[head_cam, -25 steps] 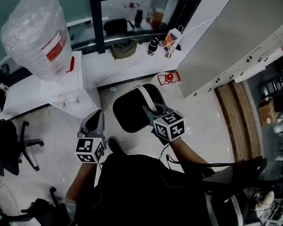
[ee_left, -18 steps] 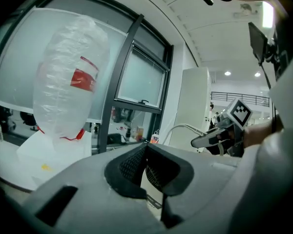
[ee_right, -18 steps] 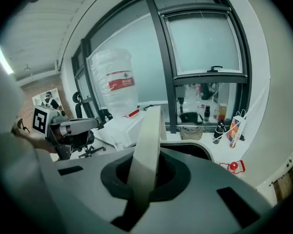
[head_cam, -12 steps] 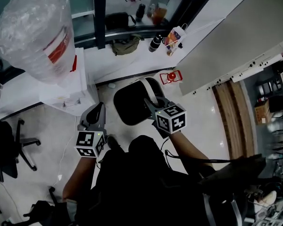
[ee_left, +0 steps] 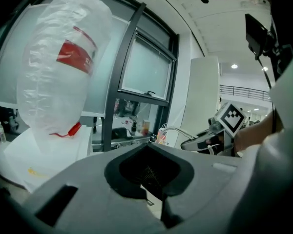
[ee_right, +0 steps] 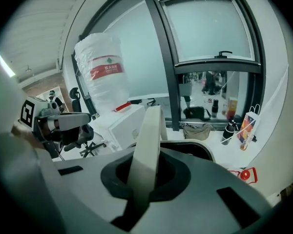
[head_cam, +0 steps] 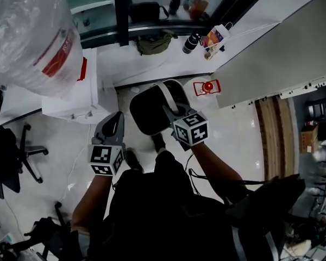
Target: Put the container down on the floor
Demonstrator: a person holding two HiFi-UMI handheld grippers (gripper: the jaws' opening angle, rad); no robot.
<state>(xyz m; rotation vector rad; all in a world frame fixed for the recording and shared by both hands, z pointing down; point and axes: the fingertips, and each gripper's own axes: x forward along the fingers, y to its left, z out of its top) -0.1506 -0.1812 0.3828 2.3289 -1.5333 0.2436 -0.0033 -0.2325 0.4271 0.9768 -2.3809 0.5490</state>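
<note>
A black round container (head_cam: 146, 113) with a cream bail handle (head_cam: 167, 94) hangs above the pale floor in front of the person. My right gripper (head_cam: 169, 113) is shut on that handle. In the right gripper view the handle (ee_right: 150, 140) rises as a cream strap from between the jaws, with the container's dark rim (ee_right: 201, 151) behind it. My left gripper (head_cam: 116, 121) is held to the left of the container, apart from it, jaws together and holding nothing. The left gripper view shows only its own closed grey jaws and the right gripper (ee_left: 207, 139) beyond them.
A white water dispenser (head_cam: 79, 94) carrying a plastic-wrapped bottle (head_cam: 27, 37) stands left of the container. A red object (head_cam: 207, 87) lies on the floor to its right. Bags (head_cam: 155, 43) and a flask (head_cam: 191, 41) sit on the window ledge. An office chair (head_cam: 11, 156) is at far left.
The head view has tilted, so the dispenser and ledge slid up in the picture. The right gripper keeps its hold on the handle. A shoe now shows below the container.
</note>
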